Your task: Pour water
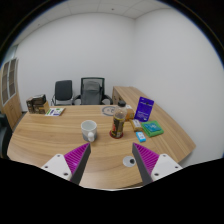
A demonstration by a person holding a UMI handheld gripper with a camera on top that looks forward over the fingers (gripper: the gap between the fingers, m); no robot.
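**Tongs held open above the desk, mug and bottle ahead**

Tongs (pixel 113 160) are seen from the gripper view with the two fingers spread wide apart and nothing held between them. A purple pad (pixel 77 157) is carried on the inner face of the left finger, and a matching pad (pixel 150 158) on the right one. Both fingers are held over the near part of a wooden desk (pixel 50 137).

Beyond the fingers, near the middle of the desk, a white mug (pixel 89 129) is set upright. Just beside it, to the right, a brownish bottle (pixel 118 123) is stood upright; the two are close, though whether they touch cannot be told. Whether water is held in either cannot be made out.

Further right, a purple box (pixel 145 107) is propped upright, and a teal item (pixel 153 128) is laid flat near it. A small blue and white thing (pixel 141 137) is placed nearer the right finger. A small dark object (pixel 127 160) is seen on the desk between the fingers.

At the far left end of the desk a dark item (pixel 37 102) is set. Behind the desk, two chairs (pixel 92 90) are placed against a white wall (pixel 90 45).
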